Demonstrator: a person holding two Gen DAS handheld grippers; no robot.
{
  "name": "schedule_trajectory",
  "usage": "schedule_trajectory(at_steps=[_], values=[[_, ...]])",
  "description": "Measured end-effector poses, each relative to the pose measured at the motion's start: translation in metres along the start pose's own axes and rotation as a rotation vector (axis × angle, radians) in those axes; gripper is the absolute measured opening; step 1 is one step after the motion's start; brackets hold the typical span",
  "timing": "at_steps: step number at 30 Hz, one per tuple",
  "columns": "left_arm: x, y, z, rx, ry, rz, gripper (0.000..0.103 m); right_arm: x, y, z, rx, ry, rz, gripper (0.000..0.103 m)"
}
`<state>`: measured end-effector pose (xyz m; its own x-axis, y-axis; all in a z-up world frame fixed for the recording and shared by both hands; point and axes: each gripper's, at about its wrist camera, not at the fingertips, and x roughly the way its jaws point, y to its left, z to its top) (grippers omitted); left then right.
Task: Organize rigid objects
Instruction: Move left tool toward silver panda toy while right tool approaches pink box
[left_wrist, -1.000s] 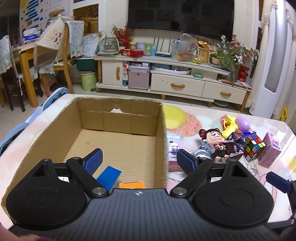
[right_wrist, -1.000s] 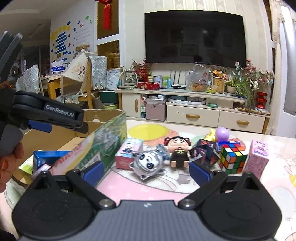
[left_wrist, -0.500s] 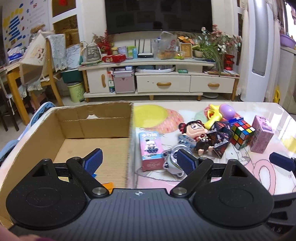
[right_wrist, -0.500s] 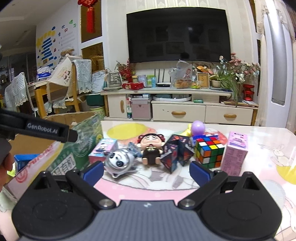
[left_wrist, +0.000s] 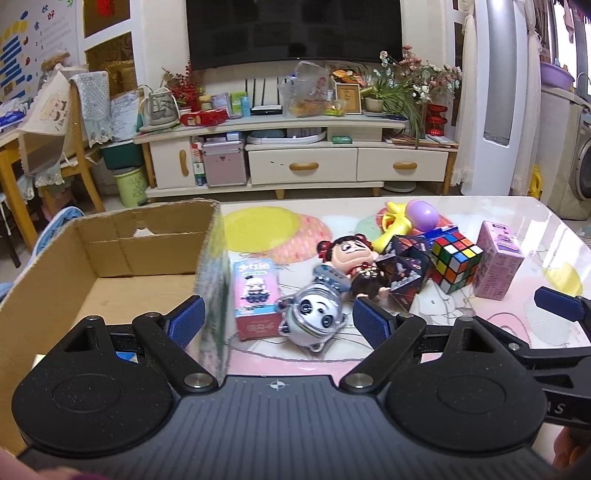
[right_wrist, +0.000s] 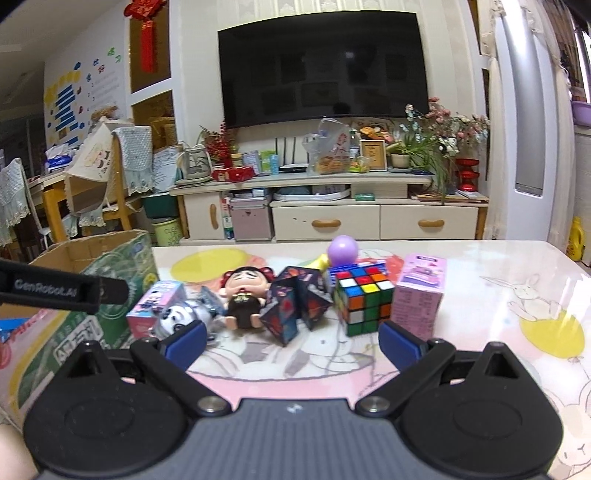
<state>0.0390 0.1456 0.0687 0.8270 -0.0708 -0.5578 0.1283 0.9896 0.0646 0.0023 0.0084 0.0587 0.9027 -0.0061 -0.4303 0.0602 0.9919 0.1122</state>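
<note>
Two grippers are in my feeds, and both have their jaws spread wide with nothing between them. My left gripper hangs above the near edge of the table, straddling the right wall of the cardboard box: its left pad sits over the box floor, its right pad over the toys. Just ahead of it a panda toy lies against a pink carton that stands beside the box wall. Behind the panda a doll leans back, touching a dark folded cube. To the right of that stands a Rubik's cube, then a pink box upright, just beside it. A yellow toy and a purple egg sit behind the cluster. Something blue shows at the near floor of the box, mostly hidden by the gripper body; I think it is a small box, but I can't be sure. My right gripper faces the same row from lower down, with the folded cube roughly centred between its pads and the Rubik's cube a little to the right. The left gripper's arm crosses the left edge of that view in front of the box.
</note>
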Motion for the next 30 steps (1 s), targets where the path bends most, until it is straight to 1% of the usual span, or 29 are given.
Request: schedule_trajectory(at_steps=[4, 8, 15, 20, 24, 30], values=[[0.000, -0.003, -0.002, -0.017, 0.013, -0.033, 0.103, 0.007, -0.013, -0.002, 0.006, 0.016, -0.031, 0.100], [0.006, -0.008, -0.005, -0.045, 0.042, -0.067, 0.103, 0.015, -0.027, -0.003, 0.025, 0.038, -0.070, 0.101], [0.024, -0.015, -0.010, -0.097, 0.097, -0.074, 0.103, 0.032, -0.053, -0.006, 0.049, 0.056, -0.123, 0.101], [0.041, -0.016, -0.012, -0.141, 0.130, -0.041, 0.103, 0.043, -0.065, -0.007, 0.050, 0.069, -0.136, 0.101], [0.053, -0.019, -0.011, -0.149, 0.141, -0.007, 0.103, 0.050, -0.071, -0.006, 0.029, 0.066, -0.144, 0.101], [0.067, -0.022, -0.008, -0.159, 0.150, 0.024, 0.103, 0.059, -0.078, -0.002, -0.012, 0.050, -0.149, 0.102]])
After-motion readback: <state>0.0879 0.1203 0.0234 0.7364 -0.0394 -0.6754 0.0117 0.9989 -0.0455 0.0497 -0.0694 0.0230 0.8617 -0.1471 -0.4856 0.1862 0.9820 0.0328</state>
